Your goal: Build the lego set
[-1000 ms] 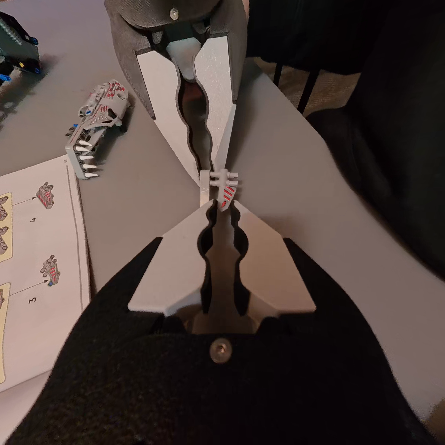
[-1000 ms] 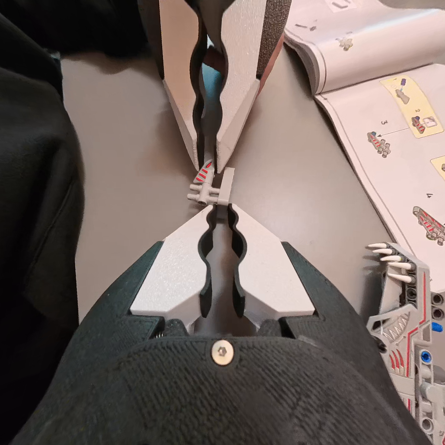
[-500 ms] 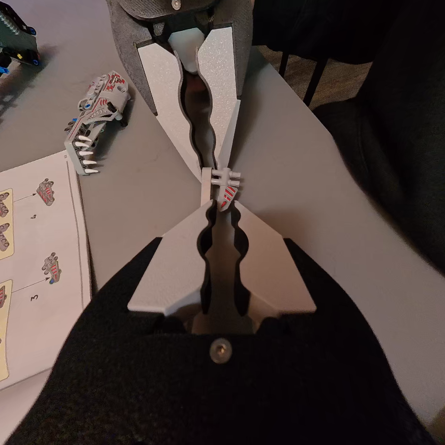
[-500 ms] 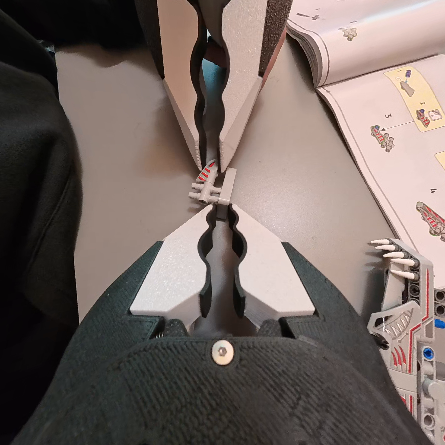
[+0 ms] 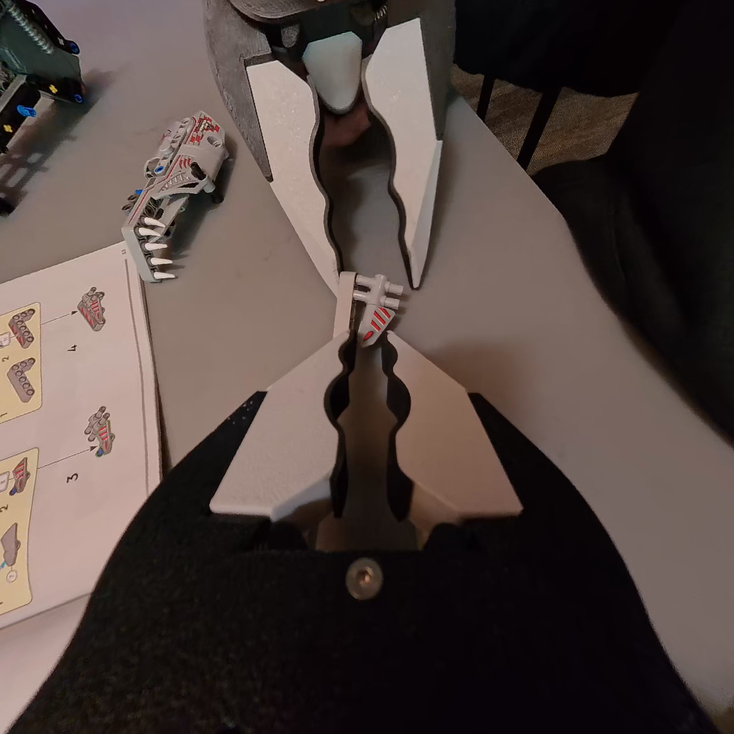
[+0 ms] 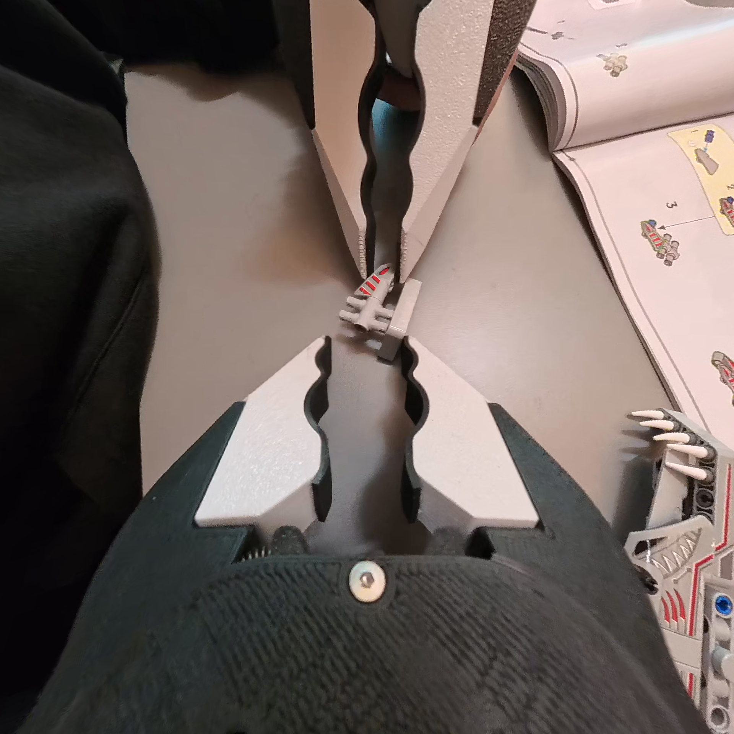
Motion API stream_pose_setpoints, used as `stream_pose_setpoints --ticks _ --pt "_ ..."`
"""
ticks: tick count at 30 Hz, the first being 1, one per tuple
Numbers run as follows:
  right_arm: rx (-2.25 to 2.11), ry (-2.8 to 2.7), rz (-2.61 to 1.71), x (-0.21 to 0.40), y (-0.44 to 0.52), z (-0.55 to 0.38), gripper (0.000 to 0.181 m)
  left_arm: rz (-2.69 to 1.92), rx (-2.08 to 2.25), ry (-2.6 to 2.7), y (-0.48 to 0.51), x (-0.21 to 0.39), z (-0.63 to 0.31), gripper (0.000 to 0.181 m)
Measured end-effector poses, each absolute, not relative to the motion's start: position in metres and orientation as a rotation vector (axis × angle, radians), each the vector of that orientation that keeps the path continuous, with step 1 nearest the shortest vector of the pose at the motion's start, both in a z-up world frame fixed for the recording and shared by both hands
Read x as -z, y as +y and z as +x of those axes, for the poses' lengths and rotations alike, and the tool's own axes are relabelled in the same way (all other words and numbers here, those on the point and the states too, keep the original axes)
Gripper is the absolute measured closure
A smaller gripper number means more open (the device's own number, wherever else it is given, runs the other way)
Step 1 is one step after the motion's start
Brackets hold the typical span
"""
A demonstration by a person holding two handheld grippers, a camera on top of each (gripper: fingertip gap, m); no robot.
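A small grey Lego sub-assembly hangs between the two grippers above the grey table (image 5: pixel 496 357). It is a red-striped grey piece (image 5: pixel 375 323), a pin connector (image 5: pixel 377 294) and a short grey beam (image 5: pixel 344 306). My left gripper (image 5: pixel 367 337) is shut on the striped piece (image 6: pixel 373 282). My right gripper (image 6: pixel 364 343) is open, its tips on either side of the beam (image 6: pixel 401 317) and connector (image 6: pixel 365 315) without gripping them. The right gripper (image 5: pixel 377 278) faces the left one tip to tip. The left gripper also shows in the right wrist view (image 6: pixel 383 276).
An open instruction booklet (image 5: pixel 71 397) lies on the left side, also in the right wrist view (image 6: pixel 655 198). A grey toothed jaw sub-assembly (image 5: pixel 174 194) lies beside it (image 6: pixel 695 496). A dark model (image 5: pixel 31 59) stands at the far left. The table edge and dark chairs (image 5: pixel 635 198) are to the right.
My right gripper has opened and let go of the grey beam it was shut on. My left gripper still holds the striped piece in about the same place.
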State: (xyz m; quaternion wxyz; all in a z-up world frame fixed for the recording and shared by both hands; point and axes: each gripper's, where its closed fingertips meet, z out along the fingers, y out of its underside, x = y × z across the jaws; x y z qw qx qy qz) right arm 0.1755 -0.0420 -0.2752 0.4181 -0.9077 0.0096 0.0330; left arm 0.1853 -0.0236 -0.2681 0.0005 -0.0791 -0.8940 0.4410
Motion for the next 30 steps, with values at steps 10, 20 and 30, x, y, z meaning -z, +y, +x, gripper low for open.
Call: stream_pose_setpoints --ticks 10,20,30 --pt "-0.119 0.143 -2.258 0.273 -0.037 0.181 0.144 -0.218 -1.415 -2.824 -0.024 0.266 0.190 0.172" --pt "-0.042 0.210 -2.260 0.275 -0.035 0.191 0.150 -0.169 -1.411 -2.861 -0.024 0.268 0.196 0.172" --pt "-0.030 0.211 -2.237 0.271 -0.035 0.192 0.162 0.033 -1.344 -2.806 -0.022 0.271 0.200 0.174"
